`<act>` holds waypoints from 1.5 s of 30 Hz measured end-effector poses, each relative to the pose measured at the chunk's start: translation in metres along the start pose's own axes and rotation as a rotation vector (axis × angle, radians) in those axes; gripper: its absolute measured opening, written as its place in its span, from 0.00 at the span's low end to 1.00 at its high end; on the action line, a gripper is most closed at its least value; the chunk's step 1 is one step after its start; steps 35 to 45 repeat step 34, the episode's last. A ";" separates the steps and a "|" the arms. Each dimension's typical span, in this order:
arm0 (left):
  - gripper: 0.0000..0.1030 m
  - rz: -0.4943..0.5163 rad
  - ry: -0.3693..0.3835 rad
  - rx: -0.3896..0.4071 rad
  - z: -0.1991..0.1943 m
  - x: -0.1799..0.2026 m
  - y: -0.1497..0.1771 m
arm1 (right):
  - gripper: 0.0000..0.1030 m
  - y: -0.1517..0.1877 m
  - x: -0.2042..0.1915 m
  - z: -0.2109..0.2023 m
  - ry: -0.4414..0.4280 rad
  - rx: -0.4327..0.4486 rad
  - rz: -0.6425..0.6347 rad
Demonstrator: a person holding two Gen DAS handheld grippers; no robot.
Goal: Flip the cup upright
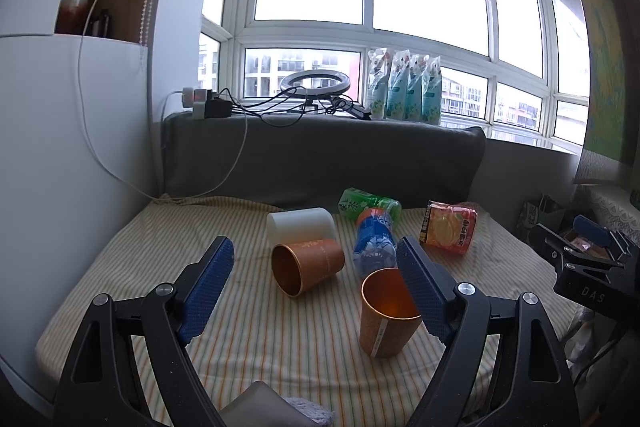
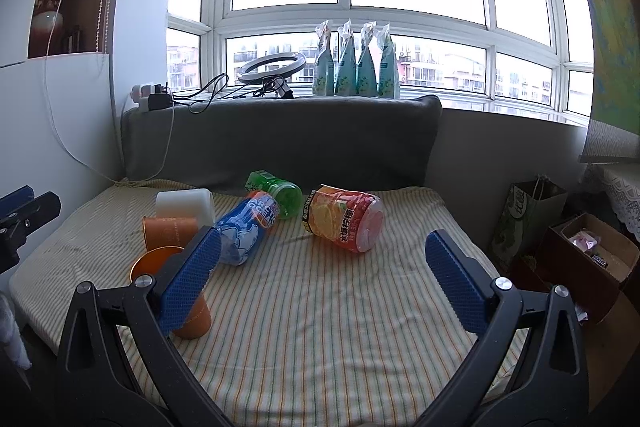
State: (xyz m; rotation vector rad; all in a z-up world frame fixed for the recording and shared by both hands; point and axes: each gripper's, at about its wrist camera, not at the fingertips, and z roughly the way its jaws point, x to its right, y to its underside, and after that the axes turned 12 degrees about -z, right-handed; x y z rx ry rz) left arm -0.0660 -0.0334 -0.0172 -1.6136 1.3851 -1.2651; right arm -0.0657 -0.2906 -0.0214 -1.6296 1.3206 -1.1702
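An orange paper cup [image 1: 382, 323] stands upright on the striped cloth, partly behind the right finger of my left gripper [image 1: 316, 283]; it also shows in the right wrist view [image 2: 176, 291]. A second orange cup [image 1: 306, 265] lies on its side, mouth toward me, beyond the fingers; it also shows in the right wrist view [image 2: 170, 229]. A white cup [image 1: 300, 225] lies on its side behind it. My left gripper is open and empty. My right gripper [image 2: 322, 273] is open and empty above the cloth.
A blue bottle [image 2: 246, 227], a green bottle [image 2: 278, 193] and an orange-labelled jar [image 2: 344, 223] lie on the cloth. A grey cushion [image 2: 280, 139] backs the surface. Bag and cardboard box [image 2: 592, 255] stand at the right. The right gripper's body [image 1: 588, 259] shows in the left view.
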 end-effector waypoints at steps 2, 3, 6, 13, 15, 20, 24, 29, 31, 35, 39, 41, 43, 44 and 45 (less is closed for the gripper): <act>0.81 0.000 0.000 0.002 0.000 0.000 0.000 | 1.00 0.000 0.000 0.000 0.000 0.000 0.000; 0.81 -0.001 0.001 0.002 0.000 0.000 0.000 | 1.00 0.000 0.000 0.000 -0.001 -0.001 0.000; 0.81 -0.001 0.001 0.002 0.000 0.000 0.000 | 1.00 -0.001 0.000 0.001 -0.001 0.000 -0.002; 0.81 0.003 0.002 0.004 0.000 0.001 0.000 | 1.00 0.000 0.000 0.001 -0.002 -0.001 0.001; 0.81 0.003 0.002 0.003 0.000 0.000 -0.001 | 1.00 0.000 0.000 0.001 -0.001 0.000 0.001; 0.81 0.005 0.000 0.005 0.000 0.000 -0.001 | 1.00 0.000 0.000 0.001 0.000 -0.001 -0.001; 0.81 0.005 0.000 0.004 0.000 0.000 -0.001 | 1.00 0.000 0.000 0.001 0.000 -0.001 -0.001; 0.81 0.009 0.001 0.006 0.001 0.000 -0.002 | 1.00 0.000 0.000 0.001 0.000 -0.002 -0.001; 0.81 0.014 0.000 0.012 0.001 0.000 -0.002 | 1.00 0.000 0.000 0.002 -0.001 -0.003 -0.003; 0.81 0.019 0.002 0.012 0.000 0.000 -0.002 | 1.00 0.001 -0.001 0.002 -0.004 -0.003 -0.001; 0.81 0.019 0.002 0.012 0.000 0.000 -0.002 | 1.00 0.001 -0.001 0.002 -0.004 -0.003 -0.001; 0.81 0.019 0.002 0.012 0.000 0.000 -0.002 | 1.00 0.001 -0.001 0.002 -0.004 -0.003 -0.001; 0.81 0.019 0.002 0.012 0.000 0.000 -0.002 | 1.00 0.001 -0.001 0.002 -0.004 -0.003 -0.001; 0.81 0.019 0.002 0.012 0.000 0.000 -0.002 | 1.00 0.001 -0.001 0.002 -0.004 -0.003 -0.001; 0.81 0.019 0.002 0.012 0.000 0.000 -0.002 | 1.00 0.001 -0.001 0.002 -0.004 -0.003 -0.001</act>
